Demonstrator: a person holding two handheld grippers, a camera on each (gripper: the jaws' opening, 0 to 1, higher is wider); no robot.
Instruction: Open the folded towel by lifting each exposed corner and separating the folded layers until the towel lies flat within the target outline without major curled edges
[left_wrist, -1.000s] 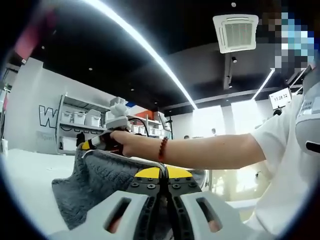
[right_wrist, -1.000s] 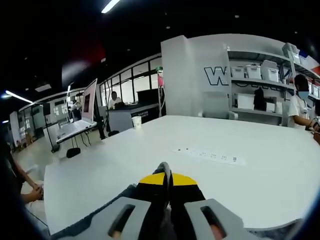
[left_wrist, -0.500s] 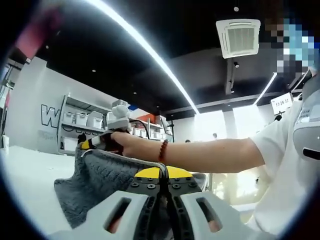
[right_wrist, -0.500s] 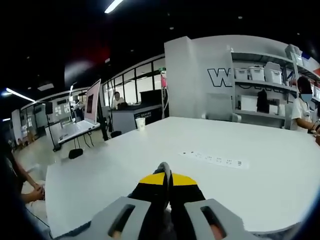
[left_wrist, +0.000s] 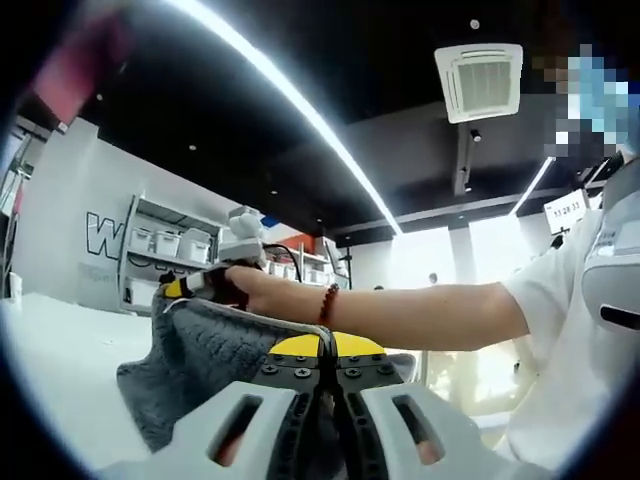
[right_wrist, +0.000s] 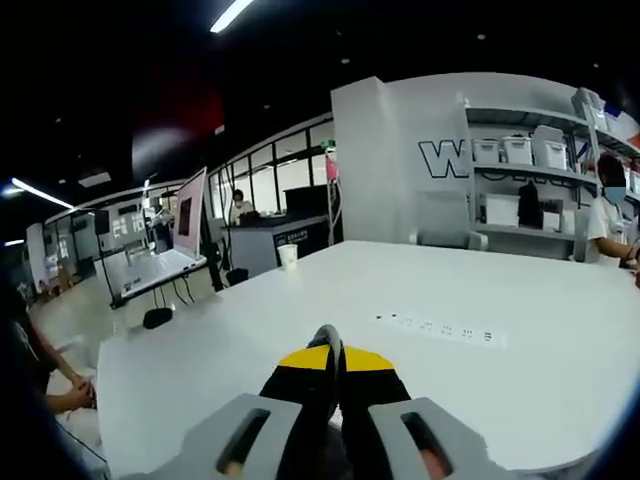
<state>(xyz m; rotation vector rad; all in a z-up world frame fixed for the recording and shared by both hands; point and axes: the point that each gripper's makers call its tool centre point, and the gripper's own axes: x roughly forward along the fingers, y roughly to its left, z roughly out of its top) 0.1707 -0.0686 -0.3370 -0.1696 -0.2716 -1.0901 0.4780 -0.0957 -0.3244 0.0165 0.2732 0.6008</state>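
Left fingers (left_wrist: 322, 372) pinched on grey towel (left_wrist: 200, 365); right fingers (right_wrist: 335, 372) pinched together; power strip (right_wrist: 440, 328), cup (right_wrist: 288, 256) beyond.

Fuzzy grey cloth towel (left_wrist: 205, 362), smooth white table (right_wrist: 330, 335)

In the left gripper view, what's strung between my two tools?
The grey terry towel. Its upper edge runs from the left tool up to the right tool, both clamped on it, with the rest hanging below.

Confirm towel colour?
Grey, plain with a fuzzy ribbed texture; the towel shows best in the left gripper view, hanging between both grippers.
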